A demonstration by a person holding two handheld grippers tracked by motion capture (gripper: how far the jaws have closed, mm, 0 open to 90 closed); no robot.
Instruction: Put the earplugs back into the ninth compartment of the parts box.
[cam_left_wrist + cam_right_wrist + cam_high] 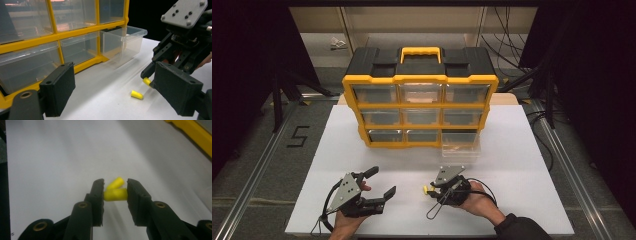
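Observation:
My right gripper (115, 192) is shut on a yellow foam earplug (116, 195), held crosswise between its jaws just above the white table. A second yellow earplug (115, 182) lies on the table right behind it. In the left gripper view that loose earplug (137, 94) lies in front of the right gripper (148, 78), which has the held earplug (146, 81) at its tips. My left gripper (383, 181) stands wide open and empty at the front left, its jaws (117, 92) pointing toward the earplugs. In the high view the right gripper (429, 191) is at the front centre.
A yellow and black drawer organizer (420, 80) stands at the back of the white table (512, 165). Its bottom-right clear drawer (460, 147) is pulled out toward me and looks empty (125, 42). Dark floor and rails flank the table.

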